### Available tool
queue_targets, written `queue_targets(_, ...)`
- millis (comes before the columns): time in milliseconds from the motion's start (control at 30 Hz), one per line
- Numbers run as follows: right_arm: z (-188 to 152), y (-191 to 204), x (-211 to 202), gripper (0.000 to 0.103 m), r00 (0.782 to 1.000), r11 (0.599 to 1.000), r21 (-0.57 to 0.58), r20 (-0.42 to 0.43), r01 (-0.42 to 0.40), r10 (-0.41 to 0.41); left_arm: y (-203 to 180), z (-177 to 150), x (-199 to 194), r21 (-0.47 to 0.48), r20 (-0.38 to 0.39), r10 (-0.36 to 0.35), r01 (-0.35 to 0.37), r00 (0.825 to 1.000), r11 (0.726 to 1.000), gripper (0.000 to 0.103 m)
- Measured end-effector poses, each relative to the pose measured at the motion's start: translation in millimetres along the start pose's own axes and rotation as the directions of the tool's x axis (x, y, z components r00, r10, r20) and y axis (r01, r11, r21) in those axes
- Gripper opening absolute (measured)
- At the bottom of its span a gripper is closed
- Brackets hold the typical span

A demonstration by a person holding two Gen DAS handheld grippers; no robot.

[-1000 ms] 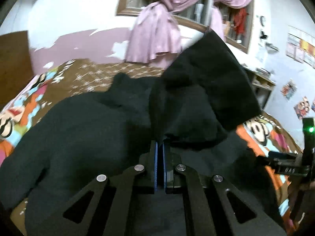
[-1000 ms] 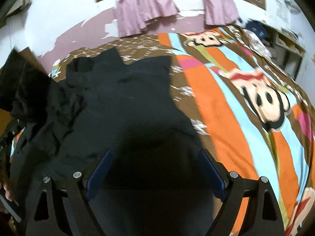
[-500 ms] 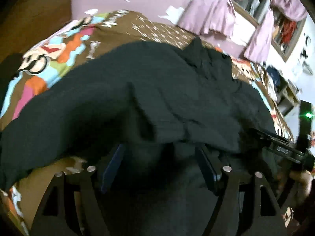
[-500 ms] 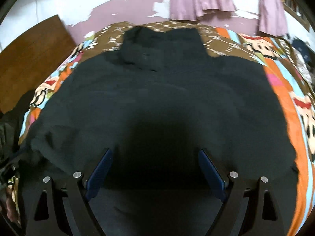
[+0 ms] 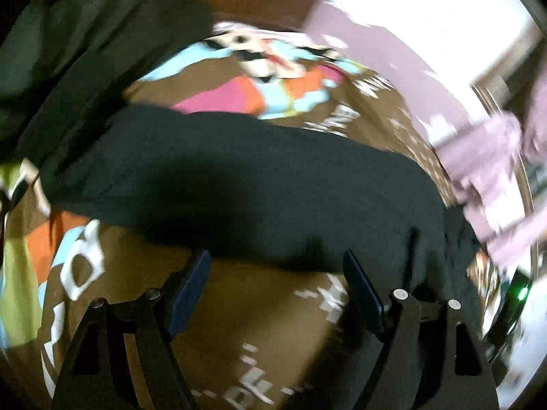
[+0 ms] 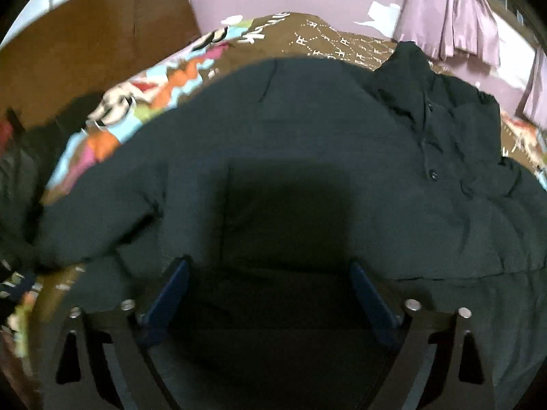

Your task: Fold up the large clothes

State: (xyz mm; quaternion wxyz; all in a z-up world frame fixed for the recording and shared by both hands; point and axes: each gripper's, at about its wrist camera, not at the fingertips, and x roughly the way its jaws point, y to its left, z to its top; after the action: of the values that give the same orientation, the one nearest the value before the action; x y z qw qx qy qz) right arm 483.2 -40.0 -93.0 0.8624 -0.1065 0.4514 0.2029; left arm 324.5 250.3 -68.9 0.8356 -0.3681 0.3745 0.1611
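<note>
A large black jacket (image 6: 307, 157) lies spread on the bed, its collar and buttons (image 6: 432, 174) toward the far right. Its long black sleeve (image 5: 239, 177) stretches across the left wrist view. My left gripper (image 5: 275, 266) is open and empty, low over the bedspread just short of the sleeve's near edge. My right gripper (image 6: 268, 273) is open and empty, hovering over the jacket's body, which fills the space between its blue pads (image 6: 171, 294).
The bed has a brown and bright cartoon-print bedspread (image 5: 239, 341). Other dark clothing (image 5: 68, 41) is piled at the left edge. A wooden headboard (image 6: 89, 51) stands at the back left. Pink curtains (image 6: 451, 10) hang by the far wall.
My left gripper opened and let go of the black fabric it held up, then swung left over the sleeve and bedspread. My right gripper stayed open and panned left over the jacket.
</note>
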Motion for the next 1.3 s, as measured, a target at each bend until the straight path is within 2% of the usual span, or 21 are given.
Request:
queue_targets(67, -2.6, -0.2, 4.1, 0.099, 1.0, 1.0, -0.009, 0.015, 0.005, -0.005, 21.1, 7.2, 1.4, -0.069, 0.0, 0.027, -0.027, 1.0, 0.997, 0.074)
queue_targets(167, -8.9, -6.2, 6.6, 0.1, 0.999, 1.0, 0.012, 0.038, -0.026, 0.026, 61.7, 17.8, -3.9, -0.193, 0.038, 0.068, -0.06, 0.997, 0.979, 0.074)
queue_targets(233, -9.3, -4.0, 8.6, 0.101, 0.998, 0.999, 0.017, 0.051, -0.031, 0.03, 89.0, 20.4, -9.9, -0.259, 0.069, 0.162, -0.139, 0.984, 0.956, 0.074)
queue_targets(300, -11.0, -2.1, 9.9, 0.102, 0.998, 1.0, 0.015, 0.066, -0.023, 0.022, 106.7, 20.6, -18.2, -0.308, 0.093, 0.25, -0.21, 0.964, 0.928, 0.074)
queue_targets(333, -12.9, -0.7, 7.1, 0.102, 0.997, 1.0, 0.014, 0.072, -0.021, 0.02, 116.7, 17.4, -27.6, -0.342, 0.119, 0.308, -0.252, 0.944, 0.905, 0.074)
queue_targets(400, -14.0, -1.6, 7.0, 0.102, 0.997, 1.0, 0.016, 0.079, -0.023, 0.022, 130.0, 10.4, -43.9, -0.395, 0.157, 0.378, -0.292, 0.912, 0.871, 0.074)
queue_targets(467, -14.8, -1.7, 6.7, 0.102, 0.996, 1.0, 0.017, 0.083, -0.025, 0.024, 143.2, 7.3, -53.9, -0.44, 0.172, 0.392, -0.285, 0.904, 0.852, 0.074)
queue_targets(533, -15.2, -1.6, 6.8, 0.103, 0.996, 0.999, 0.018, 0.086, -0.027, 0.026, 152.5, 7.7, -57.9, -0.455, 0.182, 0.377, -0.262, 0.908, 0.851, 0.074)
queue_targets(600, -16.3, -3.0, 5.5, 0.103, 0.996, 0.999, 0.019, 0.09, -0.03, 0.028, 161.3, 8.9, -63.2, -0.446, 0.192, 0.351, -0.237, 0.916, 0.863, 0.074)
queue_targets(767, -16.3, -2.8, 6.3, 0.103, 0.995, 0.999, 0.022, 0.1, -0.034, 0.032, 167.4, 0.8, -73.5, -0.402, 0.191, 0.336, -0.239, 0.922, 0.884, 0.073)
queue_targets(833, -17.0, -3.0, 6.2, 0.103, 0.994, 0.999, 0.024, 0.102, -0.036, 0.034, 168.4, -5.3, -81.0, -0.396, 0.21, 0.341, -0.239, 0.917, 0.887, 0.064)
queue_targets(900, -17.5, -3.6, 5.3, 0.103, 0.993, 0.999, 0.026, 0.108, -0.041, 0.038, 171.9, -3.9, -82.8, -0.401, 0.211, 0.343, -0.239, 0.915, 0.884, 0.038)
queue_targets(967, -18.0, -4.7, 4.7, 0.103, 0.992, 0.998, 0.032, 0.113, -0.051, 0.047, 179.9, -7.1, -88.3, -0.426, 0.182, 0.352, -0.249, 0.918, 0.87, 0.033)
queue_targets(1067, -17.3, -5.4, 5.1, 0.103, 0.992, 0.998, 0.036, 0.112, -0.06, 0.055, 186.9, -6.4, -97.1, -0.451, 0.19, 0.336, -0.221, 0.923, 0.864, 0.021)
queue_targets(1167, -15.2, -7.3, 0.7, 0.103, 0.992, 0.997, 0.038, 0.102, -0.074, 0.07, 179.0, -6.8, -103.7, -0.428, 0.215, 0.35, -0.234, 0.912, 0.873, 0.014)
queue_targets(1200, -14.5, -7.6, -3.3, 0.103, 0.992, 0.997, 0.037, 0.103, -0.075, 0.071, 174.0, -12.7, -113.5, -0.411, 0.241, 0.356, -0.237, 0.903, 0.88, 0.013)
queue_targets(1300, -16.7, -10.1, -19.2, 0.103, 0.99, 0.998, 0.058, 0.142, -0.035, 0.026, 154.7, -12.9, -124.7, -0.374, 0.298, 0.352, -0.23, 0.888, 0.898, 0.012)
